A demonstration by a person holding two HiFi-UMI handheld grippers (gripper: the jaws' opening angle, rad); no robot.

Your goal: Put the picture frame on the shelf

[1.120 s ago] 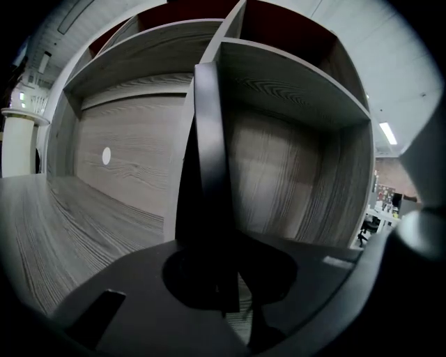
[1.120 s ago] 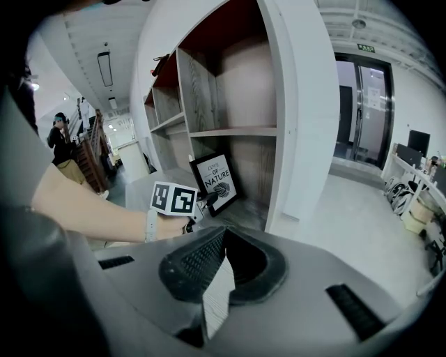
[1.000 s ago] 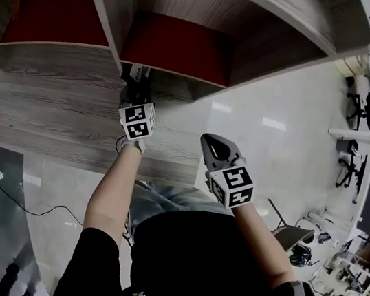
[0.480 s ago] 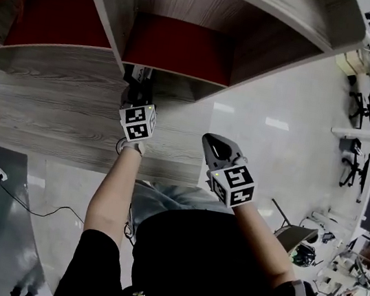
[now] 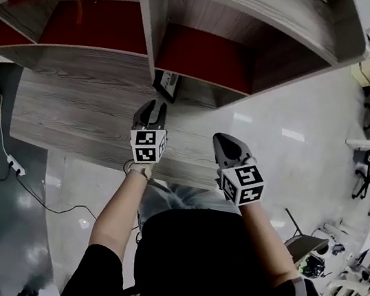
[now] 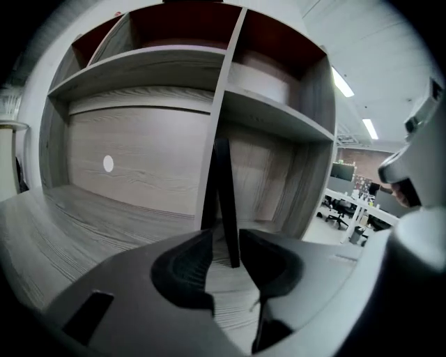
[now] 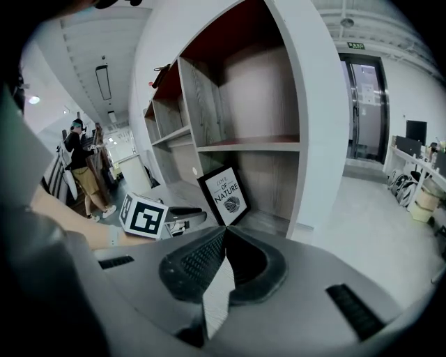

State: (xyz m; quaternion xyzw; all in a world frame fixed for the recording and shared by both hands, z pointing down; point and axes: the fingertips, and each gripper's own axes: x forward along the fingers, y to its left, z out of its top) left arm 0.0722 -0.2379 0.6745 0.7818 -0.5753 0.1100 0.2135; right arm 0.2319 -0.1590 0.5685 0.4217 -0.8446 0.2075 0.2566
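At the foot of a grey wood-grain shelf (image 5: 87,104), the picture frame (image 5: 166,84) stands upright on the broad lower ledge, just beside the base of the vertical divider (image 5: 150,30), at the mouth of the right-hand compartment with its red back panel (image 5: 207,53). Seen edge-on from the left gripper view, the black frame rests on its rear prop, its bottom edge on the wood; the right gripper view shows its face, a white print with the word "NATURE" inside a dark border, tilted slightly back. The left gripper (image 5: 153,109), held over the ledge on an outstretched bare arm, points at the frame from a short way off; its dark fingers (image 6: 185,268) are spreading, with the frame in line with the gap but ahead of the tips, and neither one presses on it. The right gripper (image 5: 222,143) hangs to the right of the left one, near the ledge's front edge, its fingers (image 7: 198,261) pressed together at the tips with nothing between them. Beyond the shelf's right end lies a pale glossy floor (image 5: 279,124), and a person (image 7: 83,167) stands in the far background of the right gripper view.
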